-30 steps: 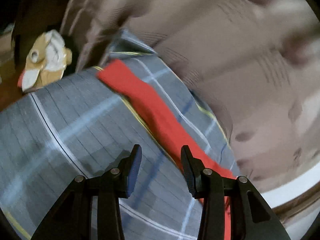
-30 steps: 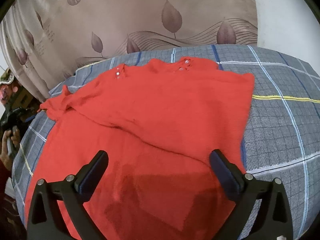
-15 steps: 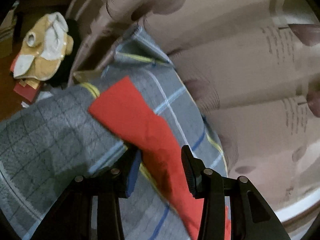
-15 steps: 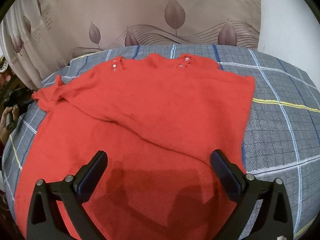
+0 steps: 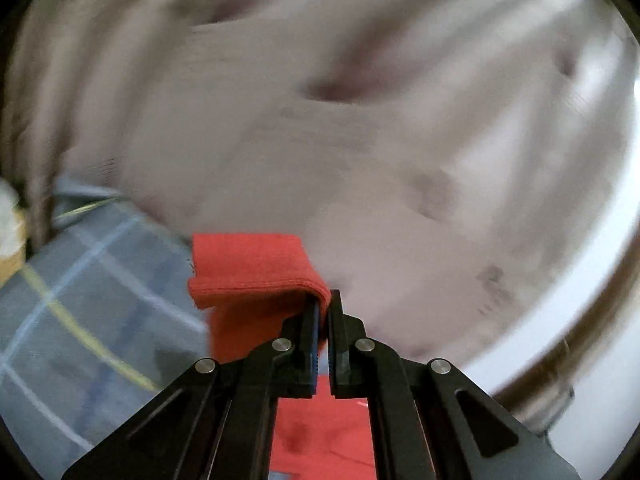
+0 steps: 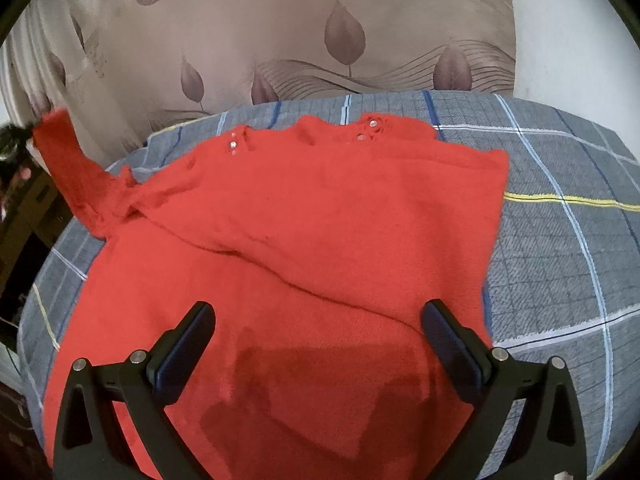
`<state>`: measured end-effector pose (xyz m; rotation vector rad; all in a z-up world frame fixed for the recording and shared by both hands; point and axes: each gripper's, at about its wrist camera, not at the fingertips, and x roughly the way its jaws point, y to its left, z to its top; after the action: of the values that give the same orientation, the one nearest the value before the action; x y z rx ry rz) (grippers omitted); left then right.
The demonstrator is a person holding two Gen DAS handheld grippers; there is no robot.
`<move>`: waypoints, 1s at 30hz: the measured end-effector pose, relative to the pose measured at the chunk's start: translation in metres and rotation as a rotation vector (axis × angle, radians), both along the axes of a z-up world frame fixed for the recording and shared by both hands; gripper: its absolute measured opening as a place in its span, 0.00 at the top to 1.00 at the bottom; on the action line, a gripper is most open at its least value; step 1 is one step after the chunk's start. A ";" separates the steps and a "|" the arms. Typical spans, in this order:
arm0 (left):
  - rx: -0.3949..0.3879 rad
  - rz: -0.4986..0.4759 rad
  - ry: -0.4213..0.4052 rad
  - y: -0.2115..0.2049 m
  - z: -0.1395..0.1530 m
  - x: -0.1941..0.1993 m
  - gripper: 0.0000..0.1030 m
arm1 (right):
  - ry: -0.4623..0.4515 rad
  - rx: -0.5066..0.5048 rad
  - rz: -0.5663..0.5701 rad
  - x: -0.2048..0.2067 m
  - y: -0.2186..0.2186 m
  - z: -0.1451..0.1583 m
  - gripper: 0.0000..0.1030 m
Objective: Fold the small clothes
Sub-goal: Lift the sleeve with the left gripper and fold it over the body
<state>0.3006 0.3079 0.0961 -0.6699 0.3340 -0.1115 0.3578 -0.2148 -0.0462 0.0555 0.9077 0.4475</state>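
The left gripper (image 5: 324, 300) has just been closing and now pinches the cuff of the red knitted sweater's sleeve (image 5: 256, 268), lifted clear of the grey checked bedcover (image 5: 92, 304) with blue, white and yellow lines. From the right side, that sleeve (image 6: 68, 160) stands up at the far left, against the beige curtain printed with brown leaves (image 6: 344, 36). The right gripper (image 6: 318, 334) hangs tilted down over the near hem, its 2 jaws spread wide and gripping nothing. The red knitted sweater (image 6: 320, 220) lies flat on the bedcover, small shiny studs (image 6: 374, 124) at its neckline on the far side. No legible writing shows.
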 end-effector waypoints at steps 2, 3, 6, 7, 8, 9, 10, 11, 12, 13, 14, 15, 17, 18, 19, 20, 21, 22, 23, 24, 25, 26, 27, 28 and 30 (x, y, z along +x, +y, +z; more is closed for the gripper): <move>0.023 -0.083 -0.020 -0.046 0.015 0.010 0.97 | 0.003 0.027 -0.001 0.000 -0.003 0.000 0.01; 0.030 -0.120 -0.022 -0.067 0.019 0.017 0.97 | 0.003 0.045 -0.002 0.000 -0.006 0.001 0.01; 0.048 -0.247 -0.009 -0.145 0.017 0.042 0.97 | 0.007 0.103 -0.007 0.001 -0.013 0.001 0.01; 0.055 -0.291 -0.006 -0.171 0.013 0.050 0.97 | 0.009 0.129 -0.009 0.001 -0.017 0.001 0.01; 0.061 -0.327 -0.001 -0.193 0.008 0.057 0.97 | 0.011 0.151 -0.012 0.002 -0.020 0.001 0.01; 0.070 -0.367 0.009 -0.219 0.000 0.065 0.96 | 0.013 0.177 -0.017 0.002 -0.023 0.001 0.01; 0.074 -0.402 0.017 -0.242 -0.008 0.073 0.96 | 0.016 0.205 -0.021 0.002 -0.027 0.001 0.01; 0.070 -0.443 0.020 -0.264 -0.019 0.082 0.96 | 0.018 0.226 -0.023 0.003 -0.029 0.001 0.01; 0.067 -0.481 0.021 -0.283 -0.027 0.086 0.95 | 0.021 0.247 -0.025 0.003 -0.032 0.000 0.01; 0.074 -0.526 0.030 -0.302 -0.037 0.092 0.89 | 0.023 0.266 -0.027 0.004 -0.034 0.000 0.01; 0.090 -0.568 0.047 -0.317 -0.046 0.099 0.77 | 0.023 0.280 -0.030 0.003 -0.037 0.000 0.01; 0.119 -0.604 0.077 -0.332 -0.056 0.106 0.70 | 0.025 0.293 -0.031 0.003 -0.039 0.000 0.01; 0.158 -0.641 0.108 -0.351 -0.072 0.111 0.51 | 0.025 0.308 -0.032 0.002 -0.040 0.000 0.01; 0.155 -0.651 0.108 -0.354 -0.076 0.109 0.49 | 0.025 0.313 -0.032 0.002 -0.041 -0.001 0.01; 0.136 -0.651 0.101 -0.351 -0.077 0.107 0.44 | 0.024 0.317 -0.032 0.002 -0.041 -0.001 0.01; 0.111 -0.644 0.093 -0.345 -0.076 0.106 0.37 | 0.025 0.321 -0.032 0.002 -0.042 -0.001 0.01; 0.079 -0.629 0.080 -0.334 -0.074 0.102 0.32 | 0.025 0.327 -0.032 0.001 -0.043 -0.001 0.01; 0.051 -0.606 0.066 -0.321 -0.074 0.096 0.24 | 0.026 0.333 -0.032 0.001 -0.044 -0.001 0.01; 0.033 -0.575 0.049 -0.309 -0.071 0.091 0.17 | 0.027 0.340 -0.032 0.002 -0.045 -0.002 0.01; 0.031 -0.539 0.037 -0.295 -0.069 0.086 0.15 | 0.028 0.347 -0.033 0.002 -0.046 -0.002 0.01; 0.040 -0.497 0.028 -0.283 -0.066 0.079 0.15 | 0.029 0.355 -0.036 0.002 -0.047 -0.002 0.01; 0.055 -0.460 0.025 -0.272 -0.068 0.072 0.15 | 0.025 0.361 -0.045 0.001 -0.049 -0.001 0.01; 0.091 -0.407 0.037 -0.264 -0.073 0.063 0.15 | 0.016 0.365 -0.065 -0.001 -0.052 0.000 0.01; 0.143 -0.345 0.062 -0.255 -0.079 0.050 0.15 | 0.003 0.371 -0.089 -0.004 -0.055 0.004 0.01; 0.248 -0.223 0.102 -0.232 -0.103 0.030 0.15 | -0.017 0.367 -0.124 -0.006 -0.057 0.013 0.01</move>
<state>0.3303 0.0757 -0.0067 -0.3923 0.5116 -0.2443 0.3522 -0.2722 -0.0328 0.4405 0.7918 0.4932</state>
